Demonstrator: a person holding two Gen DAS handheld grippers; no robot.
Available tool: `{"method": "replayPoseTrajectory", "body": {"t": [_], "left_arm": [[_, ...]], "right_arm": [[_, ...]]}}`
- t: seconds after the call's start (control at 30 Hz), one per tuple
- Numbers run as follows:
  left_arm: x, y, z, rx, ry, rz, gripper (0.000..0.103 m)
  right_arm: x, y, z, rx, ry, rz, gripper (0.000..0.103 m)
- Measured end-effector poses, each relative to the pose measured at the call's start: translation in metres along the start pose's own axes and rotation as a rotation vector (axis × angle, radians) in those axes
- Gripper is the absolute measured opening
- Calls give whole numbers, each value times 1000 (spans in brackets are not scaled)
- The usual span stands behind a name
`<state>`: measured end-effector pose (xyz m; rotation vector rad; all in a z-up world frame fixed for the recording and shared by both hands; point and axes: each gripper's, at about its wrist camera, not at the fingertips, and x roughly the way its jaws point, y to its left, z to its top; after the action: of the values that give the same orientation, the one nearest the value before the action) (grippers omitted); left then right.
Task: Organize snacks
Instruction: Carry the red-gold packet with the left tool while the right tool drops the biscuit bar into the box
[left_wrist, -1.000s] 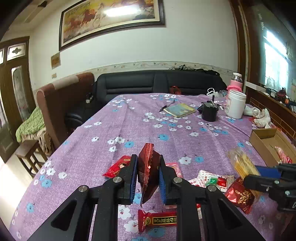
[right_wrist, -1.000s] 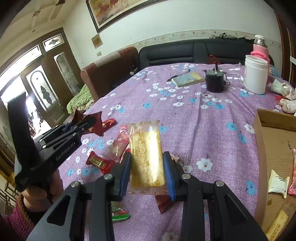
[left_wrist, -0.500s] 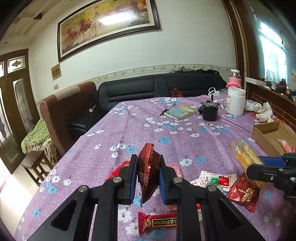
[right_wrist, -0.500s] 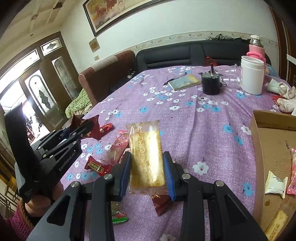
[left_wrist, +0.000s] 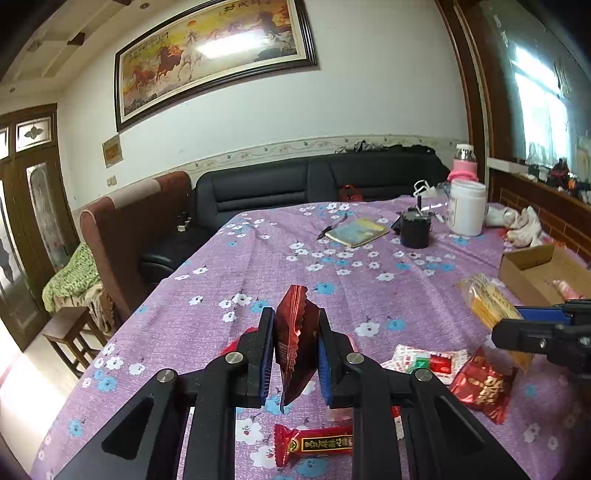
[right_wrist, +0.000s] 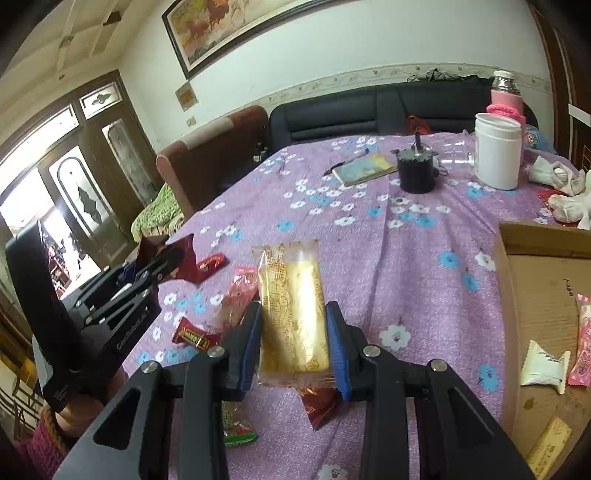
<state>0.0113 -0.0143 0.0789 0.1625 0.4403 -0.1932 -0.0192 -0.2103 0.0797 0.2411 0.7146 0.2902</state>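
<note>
My left gripper (left_wrist: 295, 354) is shut on a dark red snack packet (left_wrist: 293, 343), held upright above the purple flowered tablecloth (left_wrist: 258, 266). My right gripper (right_wrist: 293, 341) is shut on a long clear-wrapped yellow cake bar (right_wrist: 291, 306), also lifted off the cloth. The same bar (left_wrist: 487, 302) shows at the right of the left wrist view. Loose snacks lie below: a red candy bar (left_wrist: 314, 445), a red pouch (left_wrist: 482, 386), a white-and-red packet (left_wrist: 424, 362). The cardboard box (right_wrist: 532, 280) at the right holds a white packet (right_wrist: 543, 367) and pink ones.
Farther back on the table stand a white jar (right_wrist: 496, 151), a black cup (right_wrist: 415, 170), a notebook (right_wrist: 365, 168) and a pink-sleeved bottle (right_wrist: 504, 98). A black sofa (left_wrist: 314, 184) and a brown armchair (left_wrist: 122, 229) border the table.
Both grippers keep their hold. The left wrist view has tipped up slightly, showing more wall and painting; the packets stay between the fingers.
</note>
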Motion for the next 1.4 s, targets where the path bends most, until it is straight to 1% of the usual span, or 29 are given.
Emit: {"method": "replayPoseTrajectory", "body": {"t": [0.1,0.27,0.43,0.63,0.73,0.83,0.93,1.0,1.13,1.2,1.3,1.4], "left_arm": [[-4,2,0,-15,-12,-11,21],[-3,0,1,-27,-9,-21,21],[-5,-2,1,-27,-11,-13,21],[-9,-7,3,-31,-13,-21,21],[-12,-13,4,-26,-14,-28,21],[-16,-18,7,-21,-16,-27,21],[-19,-27,11,-9,-11,-18,21],[-21,-32,13,-4,-11,-15,21],[-26,-49,20,17,-11,-24,21],[-29,-61,25,27,-15,-39,21],[-35,-83,35,34,-5,-92,21],[-41,-110,45,19,9,-188,21]], "right_arm": [[-8,-5,4,16,-22,-5,33],[-21,-19,13,67,-54,-15,33],[-40,-29,24,111,-76,-29,33],[-64,-42,24,69,-83,-98,33],[-72,-64,18,87,-83,-129,33],[-75,-94,10,154,-105,-142,33],[-73,-119,7,212,-84,-136,33],[-76,-130,7,236,-81,-125,33],[-88,-136,9,255,-104,-120,33],[-92,-138,9,266,-114,-118,33],[-103,-147,9,292,-126,-133,33],[-112,-163,11,319,-133,-162,33]]}}
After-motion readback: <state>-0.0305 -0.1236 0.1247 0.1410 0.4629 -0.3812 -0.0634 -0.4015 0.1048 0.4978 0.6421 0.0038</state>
